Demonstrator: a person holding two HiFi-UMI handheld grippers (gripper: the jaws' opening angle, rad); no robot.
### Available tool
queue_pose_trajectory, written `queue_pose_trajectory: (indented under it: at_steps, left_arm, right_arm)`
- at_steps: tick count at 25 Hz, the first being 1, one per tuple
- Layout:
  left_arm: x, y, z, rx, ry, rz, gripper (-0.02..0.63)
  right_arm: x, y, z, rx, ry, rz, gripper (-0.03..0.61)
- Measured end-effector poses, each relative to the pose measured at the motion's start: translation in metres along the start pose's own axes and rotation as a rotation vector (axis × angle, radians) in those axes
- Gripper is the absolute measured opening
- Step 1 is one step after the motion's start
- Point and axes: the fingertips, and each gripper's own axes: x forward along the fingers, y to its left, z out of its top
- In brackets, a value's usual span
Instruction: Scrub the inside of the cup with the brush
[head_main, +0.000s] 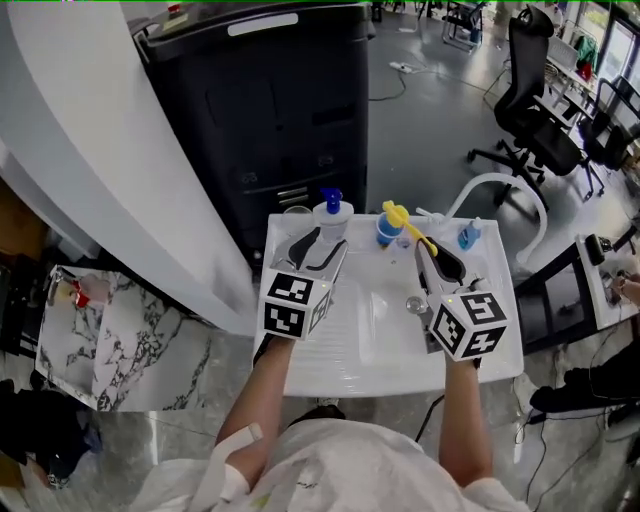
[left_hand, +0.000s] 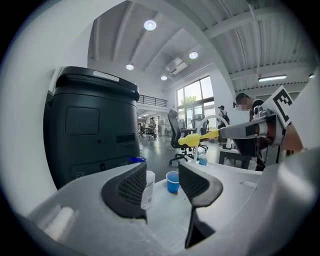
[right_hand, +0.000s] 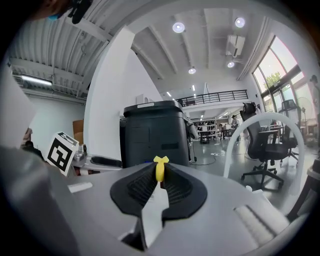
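Observation:
A small blue cup (head_main: 387, 232) stands upright at the back of the white sink top (head_main: 330, 365). My right gripper (head_main: 432, 256) is shut on the handle of a yellow brush (head_main: 396, 214), whose head hangs just above and beside the cup. In the right gripper view the yellow handle (right_hand: 160, 169) sits clamped between the jaws of that gripper (right_hand: 159, 178). My left gripper (head_main: 325, 243) is open and holds nothing. In its own view the left gripper (left_hand: 161, 173) frames the cup (left_hand: 172, 181) some way ahead, with the brush (left_hand: 196, 139) above it.
A clear bottle with a blue cap (head_main: 332, 214) stands next to my left gripper's jaws, seen as the bottle (left_hand: 148, 189) in the left gripper view. A small blue bottle (head_main: 469, 235) and a white arched faucet (head_main: 497, 187) are at the back right. A large black machine (head_main: 270, 100) stands behind the sink.

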Motion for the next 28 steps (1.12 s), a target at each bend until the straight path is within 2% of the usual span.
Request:
queue_pose_trajectory:
  at_steps: [7,16,28]
  left_arm:
    - [0.015,0.026,0.005,-0.001,-0.007,-0.015,0.207]
    - [0.035,0.023,0.005,-0.002,-0.009,-0.019,0.207]
    - [0.073,-0.009,0.014,-0.012,-0.014,0.079,0.210]
  right_arm:
    - [0.031,-0.001,0.010,-0.012,0.002,-0.018,0.037]
    - [0.038,-0.021,0.010,-0.022,0.003,-0.023,0.037]
    - [0.036,-0.088,0.015,-0.009,-0.021,0.058,0.037]
